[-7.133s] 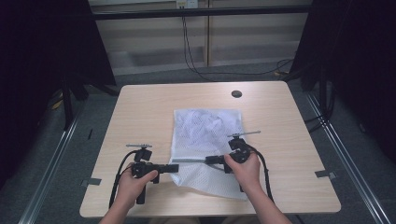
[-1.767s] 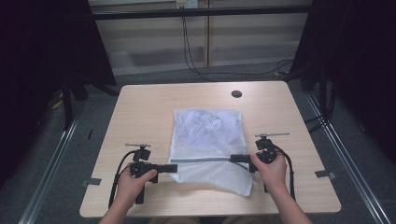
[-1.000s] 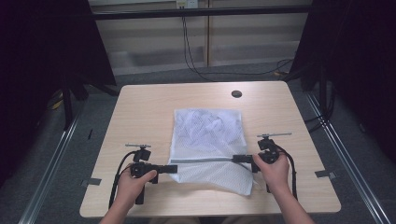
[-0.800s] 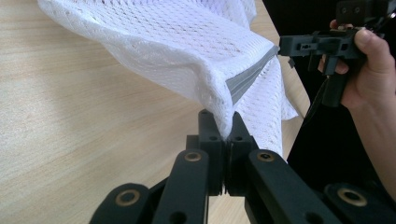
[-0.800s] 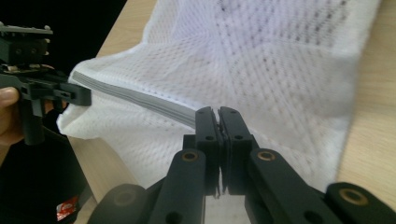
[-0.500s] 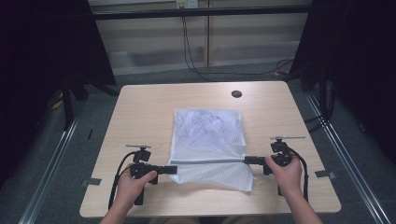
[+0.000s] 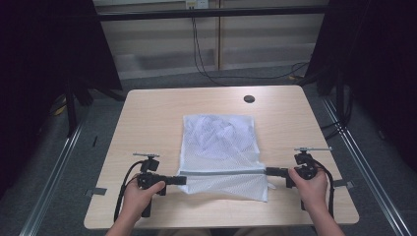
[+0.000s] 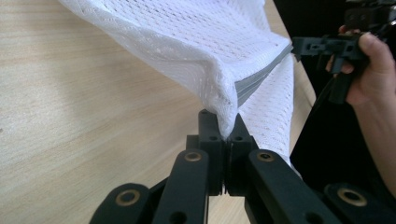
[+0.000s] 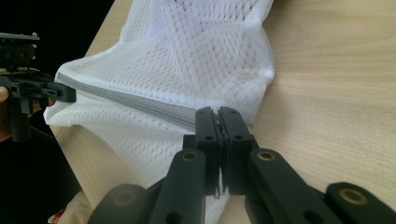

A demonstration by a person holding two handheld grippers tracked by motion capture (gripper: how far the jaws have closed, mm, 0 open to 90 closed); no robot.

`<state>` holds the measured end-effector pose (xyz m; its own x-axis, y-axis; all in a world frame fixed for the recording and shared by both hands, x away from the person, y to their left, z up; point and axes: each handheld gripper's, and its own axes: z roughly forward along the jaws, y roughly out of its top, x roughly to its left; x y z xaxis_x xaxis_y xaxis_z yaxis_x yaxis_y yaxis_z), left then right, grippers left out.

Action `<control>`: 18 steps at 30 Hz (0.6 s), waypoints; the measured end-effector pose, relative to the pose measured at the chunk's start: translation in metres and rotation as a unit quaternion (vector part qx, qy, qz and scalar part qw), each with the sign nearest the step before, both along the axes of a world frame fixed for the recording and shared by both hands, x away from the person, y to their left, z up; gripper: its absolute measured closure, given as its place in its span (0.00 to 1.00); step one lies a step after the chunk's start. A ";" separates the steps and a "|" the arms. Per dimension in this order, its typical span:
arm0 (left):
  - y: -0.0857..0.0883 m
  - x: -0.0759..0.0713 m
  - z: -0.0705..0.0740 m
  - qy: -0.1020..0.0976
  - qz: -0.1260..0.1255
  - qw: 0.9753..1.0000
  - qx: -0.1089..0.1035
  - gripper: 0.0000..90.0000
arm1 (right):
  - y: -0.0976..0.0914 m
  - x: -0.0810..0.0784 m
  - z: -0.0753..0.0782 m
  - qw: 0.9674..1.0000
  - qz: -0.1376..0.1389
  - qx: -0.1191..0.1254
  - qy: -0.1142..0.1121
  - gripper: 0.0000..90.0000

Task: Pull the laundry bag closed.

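A white mesh bag (image 7: 219, 142) lies flat on the wooden table (image 7: 162, 118), with a grey zipper (image 7: 221, 173) running across its near part. My left gripper (image 7: 183, 180) is shut on the bag's left corner at the zipper's end, and the mesh (image 8: 187, 37) folds into its jaws (image 8: 226, 130). My right gripper (image 7: 268, 171) is shut on the zipper at the bag's right edge. In the right gripper view the grey zipper (image 9: 130, 100) stretches taut from my right gripper (image 9: 218, 114) to the left gripper (image 9: 70, 93). The near part of the bag is lifted slightly off the table.
A small black round disc (image 7: 249, 98) sits near the table's far edge. Black cables trail from both grippers over the near edge. Metal rails (image 7: 54, 172) run along the floor on both sides, and dark curtains stand beyond.
My right gripper has slid to the right along the zipper, from the bag's middle to its right edge. The left gripper has kept still on the left corner.
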<state>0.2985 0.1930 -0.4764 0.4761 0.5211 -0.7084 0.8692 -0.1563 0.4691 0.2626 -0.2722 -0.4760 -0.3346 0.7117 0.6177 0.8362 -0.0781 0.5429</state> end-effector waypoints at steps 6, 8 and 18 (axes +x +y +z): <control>-0.001 0.000 -0.001 0.000 -0.002 1.000 -0.002 0.99 | -0.001 -0.001 0.002 1.000 -0.001 0.001 -0.007 0.97; -0.002 0.000 -0.001 0.002 -0.005 1.000 -0.002 0.99 | -0.001 -0.002 0.002 1.000 -0.002 -0.002 -0.008 0.97; 0.003 -0.006 -0.001 -0.072 -0.012 0.997 0.006 0.56 | -0.003 -0.005 0.005 0.998 0.002 -0.008 -0.063 0.76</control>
<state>0.2922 0.1963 -0.4774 0.5853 0.5161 -0.6253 0.7884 -0.1823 0.5875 0.2579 -0.2753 -0.4712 -0.4120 0.7193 0.5593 0.7612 -0.0657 0.6452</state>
